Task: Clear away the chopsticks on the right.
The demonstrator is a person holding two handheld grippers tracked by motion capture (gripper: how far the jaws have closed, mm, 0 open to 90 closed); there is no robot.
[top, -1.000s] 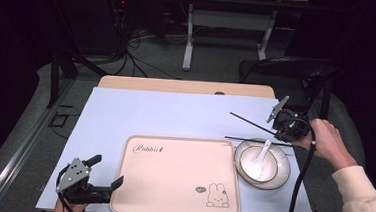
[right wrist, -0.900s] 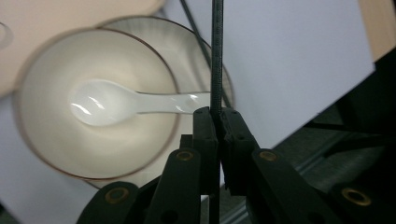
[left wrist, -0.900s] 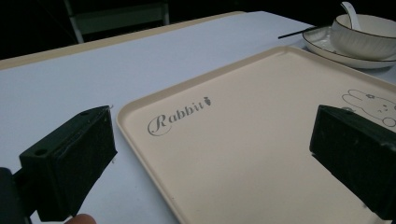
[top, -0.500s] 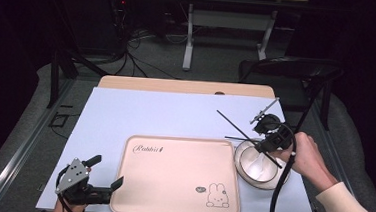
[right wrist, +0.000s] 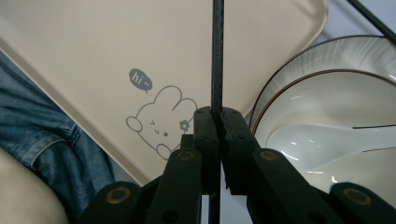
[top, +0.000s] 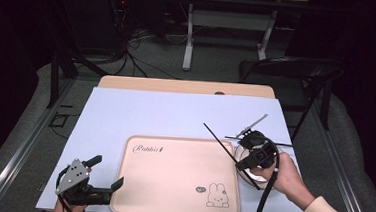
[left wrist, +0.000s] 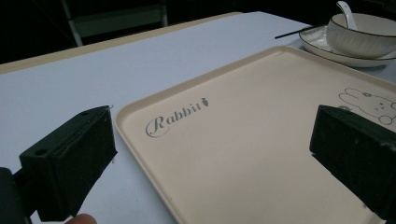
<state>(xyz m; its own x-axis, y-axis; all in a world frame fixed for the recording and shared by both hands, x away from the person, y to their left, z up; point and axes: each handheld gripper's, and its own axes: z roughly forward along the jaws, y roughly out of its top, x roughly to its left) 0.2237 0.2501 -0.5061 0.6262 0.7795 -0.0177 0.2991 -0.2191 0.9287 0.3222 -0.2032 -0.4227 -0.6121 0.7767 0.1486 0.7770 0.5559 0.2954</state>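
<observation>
My right gripper hangs over the bowl at the tray's right edge, shut on a black chopstick that slants out over the beige tray. In the right gripper view the jaws pinch that chopstick above the rabbit drawing. The white bowl holds a white spoon. A second black chopstick lies across the bowl's far side. At the table's near left corner my left gripper stands open with nothing between its jaws, aimed over the tray at the bowl.
The bowl sits on a white plate just right of the tray. A pale blue mat covers the table, bare behind the tray. A dark chair stands beyond the far right corner.
My right gripper has carried the chopstick left and nearer, from the plate's far right to over the bowl, and its tip now reaches over the tray. The left gripper has stayed put.
</observation>
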